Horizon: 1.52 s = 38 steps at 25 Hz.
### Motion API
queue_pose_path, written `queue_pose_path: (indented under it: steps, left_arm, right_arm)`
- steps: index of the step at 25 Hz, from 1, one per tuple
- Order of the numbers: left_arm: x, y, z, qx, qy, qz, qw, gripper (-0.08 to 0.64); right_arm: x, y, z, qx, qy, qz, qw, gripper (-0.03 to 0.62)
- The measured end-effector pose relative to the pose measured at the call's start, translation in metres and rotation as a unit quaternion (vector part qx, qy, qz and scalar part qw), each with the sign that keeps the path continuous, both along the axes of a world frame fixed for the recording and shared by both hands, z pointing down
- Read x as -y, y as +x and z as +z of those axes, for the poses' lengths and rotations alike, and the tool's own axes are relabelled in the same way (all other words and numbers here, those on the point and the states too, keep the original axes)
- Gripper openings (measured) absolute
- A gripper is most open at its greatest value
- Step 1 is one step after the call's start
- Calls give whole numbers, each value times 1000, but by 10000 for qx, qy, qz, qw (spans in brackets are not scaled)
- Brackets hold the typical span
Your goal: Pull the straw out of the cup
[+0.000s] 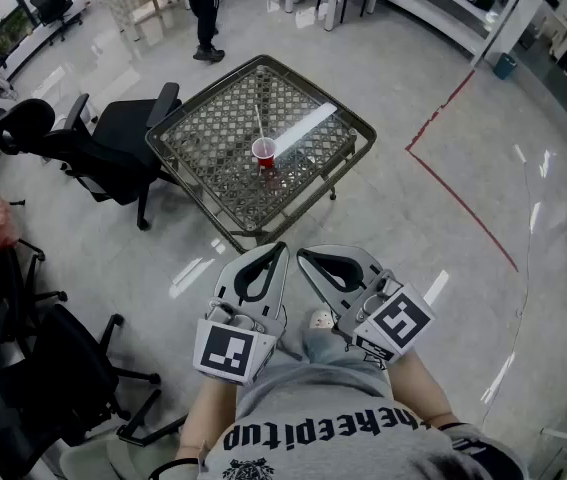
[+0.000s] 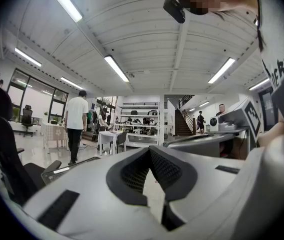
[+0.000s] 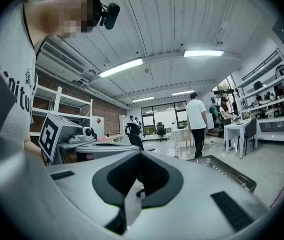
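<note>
My left gripper [image 1: 282, 248] and right gripper [image 1: 301, 254] are pressed together, empty. The cup [image 1: 263, 151] stands far ahead, so I should approach, spread one and pinch the straw [image 1: 259, 132], which seems upright.

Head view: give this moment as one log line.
left gripper: shut, empty | right gripper: shut, empty | straw: in cup | cup: on table

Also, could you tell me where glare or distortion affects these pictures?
Head view: glare streaks on the glossy floor, and a bright white band, perhaps glare, crosses the table beside the cup; both gripper views: heavy fisheye bending, dark corners.
</note>
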State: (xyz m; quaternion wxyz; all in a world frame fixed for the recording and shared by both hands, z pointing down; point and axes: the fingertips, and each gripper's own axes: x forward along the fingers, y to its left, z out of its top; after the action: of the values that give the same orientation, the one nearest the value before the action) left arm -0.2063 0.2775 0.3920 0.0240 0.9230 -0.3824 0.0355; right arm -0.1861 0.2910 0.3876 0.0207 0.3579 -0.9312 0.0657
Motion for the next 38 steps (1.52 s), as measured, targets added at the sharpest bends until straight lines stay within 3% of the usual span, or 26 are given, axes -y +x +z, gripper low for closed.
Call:
queue_pose_path:
  steps: [11, 17, 23, 31, 38]
  left_arm:
    - [-28, -18, -13, -13, 48, -68, 10000, 26]
    - [-19, -7, -5, 86, -70, -197, 9997, 26]
    - [-2, 11, -8, 36, 69, -408, 9991, 26]
    - [1, 33, -11, -32, 298, -781, 9965, 26]
    - [9, 41, -2, 178, 243, -887, 9956, 26]
  right_arm:
    - [-29, -16, -13, -7, 43, -30, 10000, 9]
    - [-18, -4, -9, 28, 64, -171, 9998, 9]
    - [0, 21, -11, 180, 53, -201, 9996, 11]
    - [-1, 44, -2, -150, 156, -616, 9979, 12]
    - [11, 50, 0, -8, 226, -718, 9972, 11]
